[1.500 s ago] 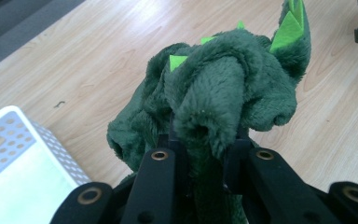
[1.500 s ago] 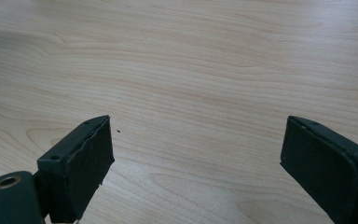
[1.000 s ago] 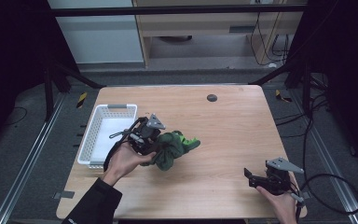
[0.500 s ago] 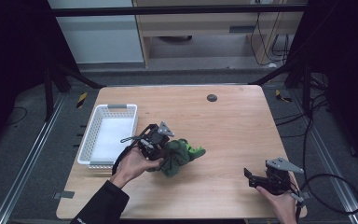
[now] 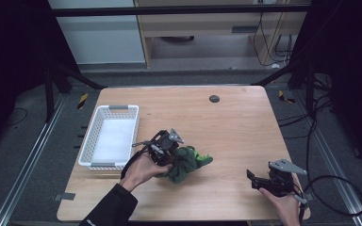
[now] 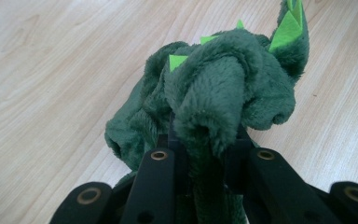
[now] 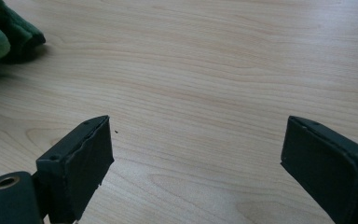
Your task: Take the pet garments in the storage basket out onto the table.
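- At the far left of the counter (image 5: 245, 122), near 9 o'clock in the high view, a white basket (image 5: 131, 133) stands with its long side running toward 12 o'clock. Its inside shows only its white floor.
- Just to the right of the basket, toward 7 o'clock from the middle of the counter, the person's left hand (image 5: 139, 170) carries the left hand-held gripper (image 5: 169, 153). Its grey plate points toward 1 o'clock.
- The left hand-held gripper is closed on the green plush toy (image 5: 186, 162). In the left gripper view the two black jaws pinch a thick fold of the dark green fabric (image 6: 214, 102) between them, and the fold bulges over the jaw tips.
- The plush toy lies on the wood a little below the middle of the counter, touching the gripper on its left side. Light green felt spikes (image 6: 286, 28) stand up on it toward 1 o'clock in the left gripper view.
- A small dark round spot (image 5: 214, 98) sits on the counter toward 12 o'clock, well apart from the toy.
- At 5 o'clock, near the front right corner, the right hand (image 5: 285, 207) holds the right hand-held gripper (image 5: 254, 179), well apart from the toy.
- The right hand-held gripper is open: in the right gripper view its jaws stand wide apart with bare wood between them (image 7: 196, 172), and an edge of the plush toy (image 7: 4, 32) shows at 10 o'clock.
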Demonstrator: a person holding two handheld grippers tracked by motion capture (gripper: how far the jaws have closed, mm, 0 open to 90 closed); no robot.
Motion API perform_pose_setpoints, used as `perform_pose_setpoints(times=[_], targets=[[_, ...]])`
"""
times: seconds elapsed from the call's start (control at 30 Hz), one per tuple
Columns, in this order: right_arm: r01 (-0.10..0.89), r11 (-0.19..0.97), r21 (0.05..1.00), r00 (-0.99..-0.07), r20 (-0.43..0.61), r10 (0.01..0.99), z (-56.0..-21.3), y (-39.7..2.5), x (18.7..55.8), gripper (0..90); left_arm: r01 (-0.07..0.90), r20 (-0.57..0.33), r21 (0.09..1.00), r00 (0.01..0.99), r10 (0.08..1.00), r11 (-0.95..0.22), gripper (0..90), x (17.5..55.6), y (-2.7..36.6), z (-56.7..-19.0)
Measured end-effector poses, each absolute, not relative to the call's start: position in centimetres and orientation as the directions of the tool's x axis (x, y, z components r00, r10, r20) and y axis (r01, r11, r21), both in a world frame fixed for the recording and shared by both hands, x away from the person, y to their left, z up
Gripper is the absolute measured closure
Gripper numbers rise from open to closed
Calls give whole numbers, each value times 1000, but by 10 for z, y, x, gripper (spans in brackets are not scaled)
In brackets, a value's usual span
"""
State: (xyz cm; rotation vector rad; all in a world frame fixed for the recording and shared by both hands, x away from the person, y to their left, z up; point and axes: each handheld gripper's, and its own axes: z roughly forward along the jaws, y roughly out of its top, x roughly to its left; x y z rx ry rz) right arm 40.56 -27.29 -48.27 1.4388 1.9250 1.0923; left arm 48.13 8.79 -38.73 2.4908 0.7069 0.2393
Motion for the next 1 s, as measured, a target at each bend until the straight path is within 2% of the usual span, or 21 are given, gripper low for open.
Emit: perform_pose_setpoints(times=[0.63, 1.0], targets=[[547, 123, 828, -321, 72, 944, -483, -272, 406, 88, 424, 0, 518, 869, 496, -743, 768, 477, 74, -409], [542, 135, 829, -326, 60, 944, -484, -273, 406, 87, 419, -19, 534, 875, 484, -735, 682, 475, 72, -419]])
